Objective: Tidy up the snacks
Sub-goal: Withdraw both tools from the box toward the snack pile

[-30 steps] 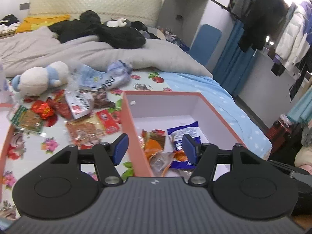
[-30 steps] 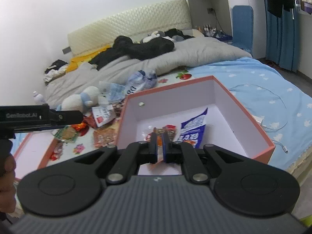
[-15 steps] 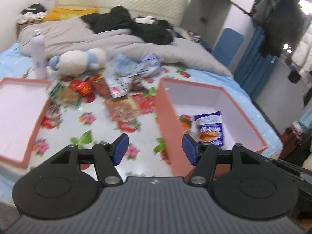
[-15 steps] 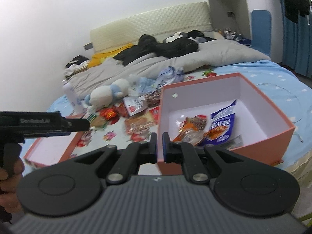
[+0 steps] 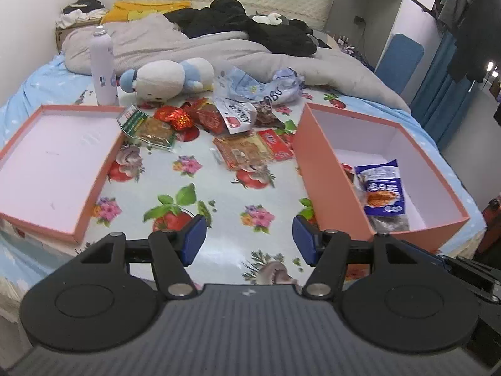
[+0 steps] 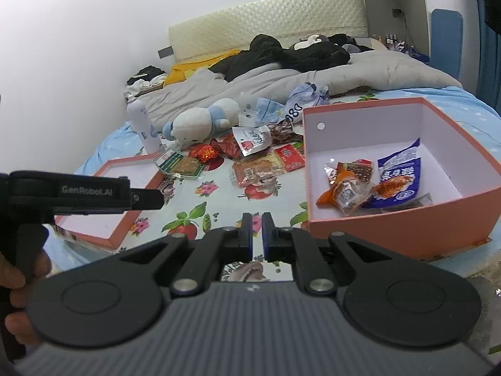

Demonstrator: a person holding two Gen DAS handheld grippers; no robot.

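Snacks scattered on floral cloth over bed, left gripper open, empty, right gripper closed, empty.

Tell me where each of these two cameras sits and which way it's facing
Left wrist view: sits on the left gripper, jaws open and empty, angled down over the floral cloth toward the headboard, between the shallow lid and the deep box.
Right wrist view: sits on the right gripper, jaws shut and empty, facing the same way from further right; the left gripper's body and the person's hand show at its left edge.
Shared: both boxes, the loose snack pile, the plush toy, the blue packet.
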